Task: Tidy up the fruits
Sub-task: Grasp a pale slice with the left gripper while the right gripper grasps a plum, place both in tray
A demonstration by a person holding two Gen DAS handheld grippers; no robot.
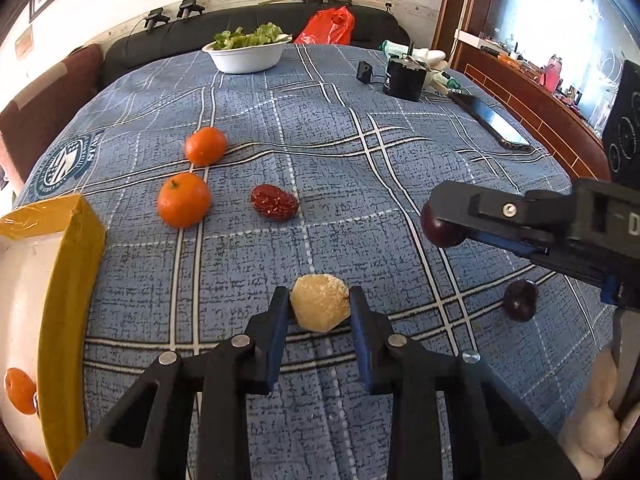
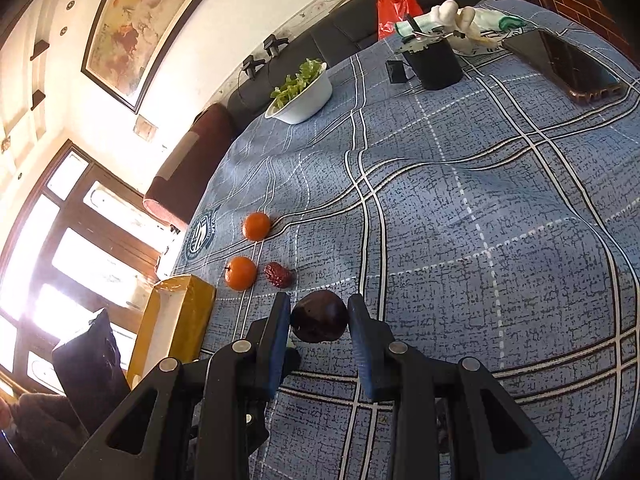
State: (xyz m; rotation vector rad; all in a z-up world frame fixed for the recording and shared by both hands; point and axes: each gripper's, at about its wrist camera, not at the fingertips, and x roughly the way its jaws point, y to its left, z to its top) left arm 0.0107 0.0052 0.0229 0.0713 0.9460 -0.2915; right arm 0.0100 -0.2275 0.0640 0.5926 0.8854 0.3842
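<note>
My left gripper (image 1: 320,308) is shut on a pale yellow fruit (image 1: 320,307) above the blue checked cloth. My right gripper (image 2: 319,318) is shut on a dark purple plum (image 2: 319,317); it shows in the left wrist view (image 1: 440,229) at the right, held above the cloth. A second dark plum (image 1: 520,300) lies on the cloth under it. Two oranges (image 1: 205,146) (image 1: 183,199) and a red date (image 1: 274,202) lie at centre left. A yellow-rimmed white box (image 1: 68,280) at the left holds oranges (image 1: 19,390).
A white bowl of lettuce (image 1: 248,54) stands at the far side. A black cup (image 1: 404,78), a small black device (image 1: 365,72) and a phone (image 1: 492,120) lie at the far right. A red bag (image 1: 330,26) rests on the dark sofa behind.
</note>
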